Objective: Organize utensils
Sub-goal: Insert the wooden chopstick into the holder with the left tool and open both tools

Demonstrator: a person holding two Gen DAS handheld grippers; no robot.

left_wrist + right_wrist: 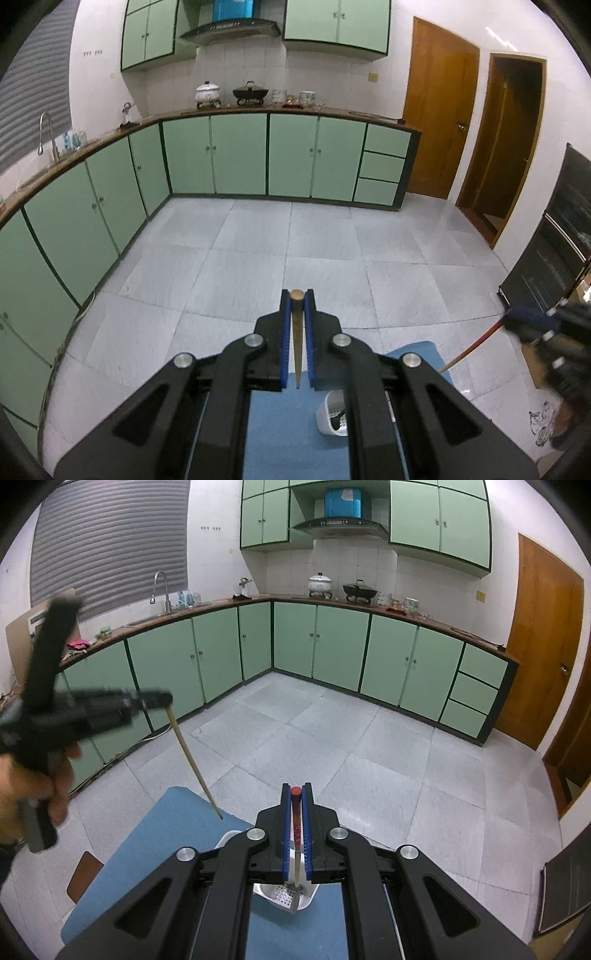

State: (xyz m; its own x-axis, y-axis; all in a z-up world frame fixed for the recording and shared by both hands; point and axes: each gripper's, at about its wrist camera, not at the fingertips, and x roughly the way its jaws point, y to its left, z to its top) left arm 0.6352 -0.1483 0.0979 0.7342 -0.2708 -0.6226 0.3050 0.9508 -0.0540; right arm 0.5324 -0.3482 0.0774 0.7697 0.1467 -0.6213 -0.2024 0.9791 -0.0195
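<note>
While both grippers carry a chopstick, the sorting stands midway, judged from these two views:

Left gripper: the left gripper [296,295] is at lower centre of its own view, fingers closed on a plain wooden chopstick [296,332]; in the right wrist view the same gripper [162,699] shows blurred at middle left, held by a hand [29,786], with the wooden chopstick [194,762] hanging down and to the right, its tip in the air over the far edge of the blue mat [147,834].

Right gripper: the right gripper [295,790] sits at lower centre of its view, jaws clamped on a red-topped chopstick [296,823]; its lower end reaches down to the white holder [284,897] and appears to be at or inside its mouth. In the left wrist view this gripper [513,315] shows blurred at the right edge, the red-topped chopstick [472,347] slanting down and left from it.

Holder: the white holder [332,413] stands on the blue mat [280,435] at the bottom of the left view, partly hidden by the gripper frame; something dark lies inside, too unclear to name.

Done: both chopsticks are picked up; the red-topped one seems lined up with the holder.

Left: neither chopstick is released yet. The wooden one is well apart from the holder and has to be carried over it and lowered in.

Unseen: whether other utensils wait on the mat cannot be told, since the gripper bodies cover most of it.
</note>
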